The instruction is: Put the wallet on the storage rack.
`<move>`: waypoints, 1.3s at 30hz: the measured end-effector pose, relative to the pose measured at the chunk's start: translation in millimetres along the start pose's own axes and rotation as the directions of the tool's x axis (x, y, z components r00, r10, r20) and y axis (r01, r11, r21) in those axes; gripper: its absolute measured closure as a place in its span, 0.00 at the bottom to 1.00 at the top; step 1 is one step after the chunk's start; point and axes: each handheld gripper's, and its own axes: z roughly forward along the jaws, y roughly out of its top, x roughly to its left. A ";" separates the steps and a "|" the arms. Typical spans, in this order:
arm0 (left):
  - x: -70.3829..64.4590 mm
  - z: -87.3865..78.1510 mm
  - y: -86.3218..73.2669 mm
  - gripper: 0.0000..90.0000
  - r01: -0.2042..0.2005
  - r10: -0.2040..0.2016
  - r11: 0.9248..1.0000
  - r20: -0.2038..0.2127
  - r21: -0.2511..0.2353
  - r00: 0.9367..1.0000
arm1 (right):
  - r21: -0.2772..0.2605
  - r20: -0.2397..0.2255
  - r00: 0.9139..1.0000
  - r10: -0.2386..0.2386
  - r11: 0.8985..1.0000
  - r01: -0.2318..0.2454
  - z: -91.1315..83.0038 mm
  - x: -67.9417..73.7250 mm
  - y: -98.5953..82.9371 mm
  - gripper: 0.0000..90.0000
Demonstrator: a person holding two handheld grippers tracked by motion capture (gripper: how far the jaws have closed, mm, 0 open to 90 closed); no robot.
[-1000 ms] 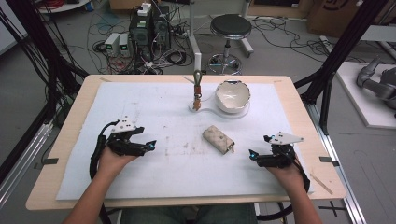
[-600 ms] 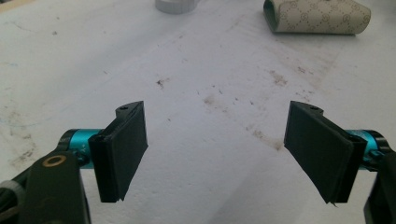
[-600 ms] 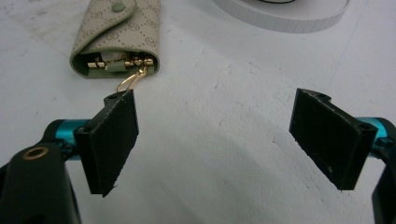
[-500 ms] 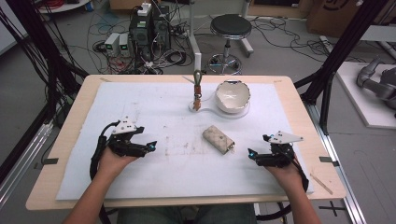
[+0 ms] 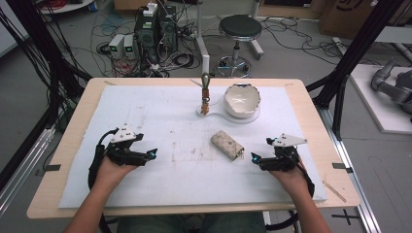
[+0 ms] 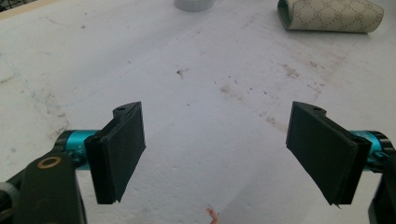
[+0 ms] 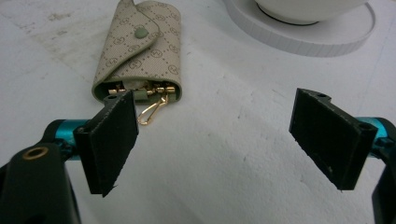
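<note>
Beige monogram key pouch (image 5: 227, 146) is lying flat near the middle of the white foam mat (image 5: 145, 194), flap snapped shut, and its gold clip (image 7: 150, 115) pokes out the open end toward my right gripper (image 5: 256, 158). I'm guessing that's the handle I'd go for, since it's the end nearest that side. Right gripper's jaws are spread wide with nothing between them, sitting low just short of the pouch. Left gripper (image 5: 152, 155) is the same deal, jaws apart and empty, parked well off to the left over bare mat, probably just waiting to brace the pouch. Behind the pouch there's a white bowl (image 5: 242, 100) on a flat white base (image 5: 221, 115), with an upright peg thing (image 5: 206, 94) I can't really make out, maybe a key hook.
</note>
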 end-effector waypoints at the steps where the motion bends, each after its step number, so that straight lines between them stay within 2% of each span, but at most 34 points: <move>1: -0.2 -1.8 -2.2 0.22 -0.001 0.001 1.000 -0.002 0.006 1.000 | -0.003 -0.006 1.000 0.002 1.000 -0.002 2.3 1.3 2.6 0.17; 7: 0.4 -8.3 -8.3 0.22 0.012 -0.012 1.000 -0.009 -0.006 1.000 | -0.004 -0.016 1.000 -0.011 1.000 0.011 10.8 7.2 10.8 0.17; 17: 4.8 -16.3 -19.0 0.22 0.032 -0.032 0.999 -0.026 -0.003 0.999 | 0.024 -0.053 0.998 -0.026 0.999 0.028 32.6 26.8 27.2 0.17; 20: 4.9 -18.6 -21.9 0.22 0.034 -0.034 0.999 -0.029 0.001 0.999 | 0.053 -0.059 0.998 -0.034 0.998 0.037 41.4 31.9 31.1 0.17; 33: 4.1 -20.0 -24.8 0.22 0.030 -0.030 1.000 -0.029 0.005 0.999 | 0.115 -0.068 0.997 -0.039 0.992 0.047 61.8 42.2 34.4 0.17; 39: 3.9 -19.4 -24.8 0.22 0.030 -0.029 1.000 -0.028 0.009 0.999 | 0.178 -0.077 0.996 -0.043 0.982 0.056 73.6 46.3 31.7 0.17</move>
